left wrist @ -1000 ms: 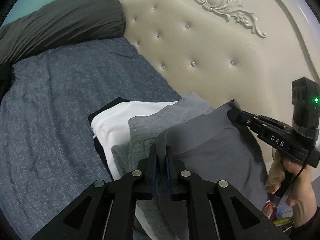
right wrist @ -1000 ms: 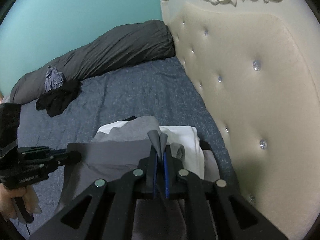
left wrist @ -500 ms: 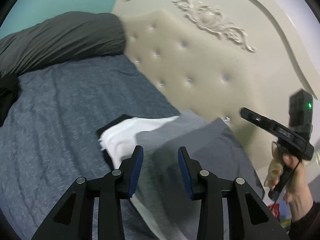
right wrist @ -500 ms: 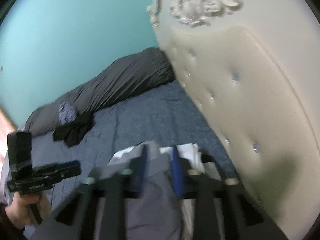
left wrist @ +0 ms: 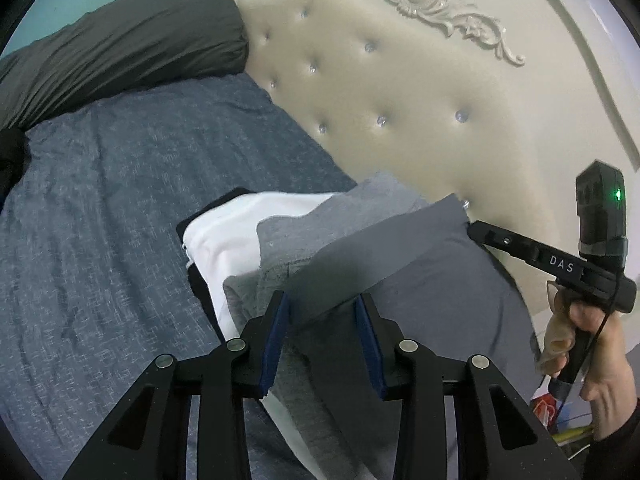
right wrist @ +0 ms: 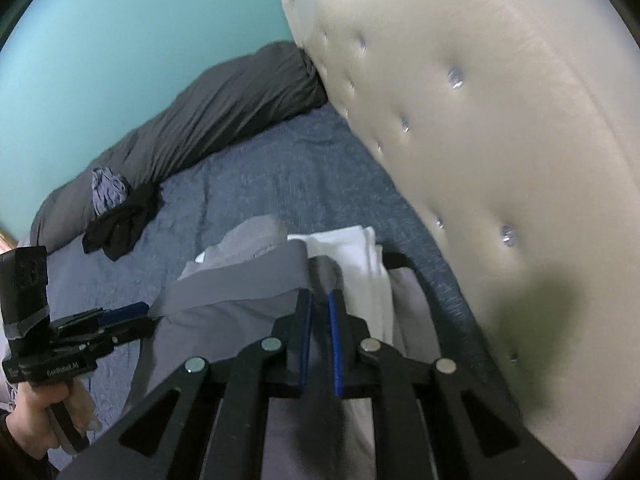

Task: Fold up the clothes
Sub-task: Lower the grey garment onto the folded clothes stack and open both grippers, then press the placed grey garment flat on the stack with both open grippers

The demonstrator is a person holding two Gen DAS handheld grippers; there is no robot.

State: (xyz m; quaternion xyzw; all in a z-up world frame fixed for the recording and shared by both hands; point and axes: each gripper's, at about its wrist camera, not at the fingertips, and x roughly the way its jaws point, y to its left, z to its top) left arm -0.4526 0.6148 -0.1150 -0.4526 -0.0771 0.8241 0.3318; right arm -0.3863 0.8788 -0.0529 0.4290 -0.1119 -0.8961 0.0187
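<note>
- My left gripper (left wrist: 322,334) stands wide open with nothing between its pads; the slate-grey garment (left wrist: 432,280) lies just ahead of and under its fingertips, on top of a stack.
- My right gripper (right wrist: 319,322) shows only a narrow gap. Grey cloth sits at its tips, but I cannot tell whether it is pinched.
- The stack rests on the blue bedspread (left wrist: 120,200), close to the tufted headboard (left wrist: 400,100) off to my right: a heather-grey piece (left wrist: 360,216), a white piece (left wrist: 240,232) and a black layer (left wrist: 200,280) below.
- The garment looks light, soft and limp, so I expect sag and slip; I'd take its band-like front edge at both corners.
- The crumpled dark clothes (right wrist: 120,224) lie well ahead, by the dark rolled duvet (right wrist: 200,128).
</note>
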